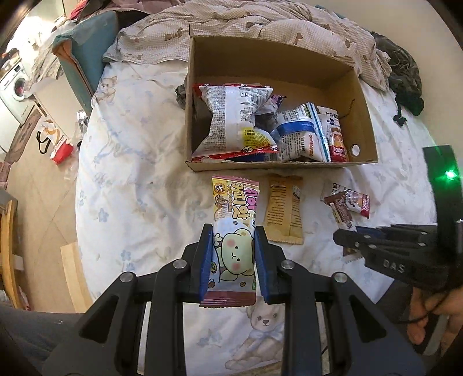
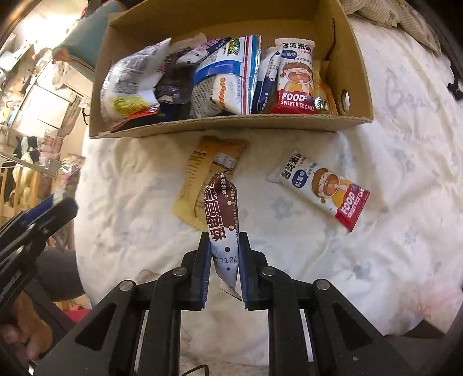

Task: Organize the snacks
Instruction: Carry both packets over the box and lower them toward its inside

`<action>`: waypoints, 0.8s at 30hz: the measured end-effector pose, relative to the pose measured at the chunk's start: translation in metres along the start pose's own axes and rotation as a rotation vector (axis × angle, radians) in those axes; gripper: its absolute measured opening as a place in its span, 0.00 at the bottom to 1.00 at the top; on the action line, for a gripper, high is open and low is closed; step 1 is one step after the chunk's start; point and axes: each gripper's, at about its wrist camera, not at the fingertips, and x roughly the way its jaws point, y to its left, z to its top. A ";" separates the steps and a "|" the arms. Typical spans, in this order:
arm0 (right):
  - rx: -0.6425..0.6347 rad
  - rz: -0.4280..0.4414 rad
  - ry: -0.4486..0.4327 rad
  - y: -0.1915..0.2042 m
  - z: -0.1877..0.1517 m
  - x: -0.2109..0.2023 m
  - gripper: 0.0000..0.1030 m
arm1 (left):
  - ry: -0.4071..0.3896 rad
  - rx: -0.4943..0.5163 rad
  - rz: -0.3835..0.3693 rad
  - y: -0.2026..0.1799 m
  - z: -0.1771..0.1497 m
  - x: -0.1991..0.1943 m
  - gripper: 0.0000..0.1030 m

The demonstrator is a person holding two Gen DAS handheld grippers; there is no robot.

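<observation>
My left gripper [image 1: 233,235] is shut on a bear-print snack packet [image 1: 234,228], held above the bed just short of the cardboard box [image 1: 277,167]. My right gripper [image 2: 224,241] is shut on a brown-and-white snack packet [image 2: 221,219] and shows at the right of the left wrist view [image 1: 338,235]. The box [image 2: 231,124] holds several snack packets. On the bedsheet before it lie a tan packet [image 1: 285,211], also in the right wrist view [image 2: 207,176], and a sweet rice cake packet [image 2: 321,189].
A rumpled blanket [image 1: 260,26] lies behind the box, with dark cloth [image 1: 405,78] to its right. The bed's left edge drops to a floor with a red-and-white bag [image 1: 55,141] and a wooden board [image 1: 73,274]. The left gripper shows at the left of the right wrist view [image 2: 52,214].
</observation>
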 end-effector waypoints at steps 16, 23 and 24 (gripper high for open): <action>0.066 0.280 -0.271 -0.012 -0.015 -0.077 0.18 | -0.120 -0.108 0.049 0.033 0.007 -0.018 0.23; 0.073 0.289 -0.360 -0.024 0.002 -0.108 0.18 | -0.162 -0.080 0.068 0.026 0.046 -0.042 0.23; 0.082 0.293 -0.365 -0.026 0.005 -0.108 0.18 | -0.169 -0.070 0.069 0.022 0.052 -0.043 0.23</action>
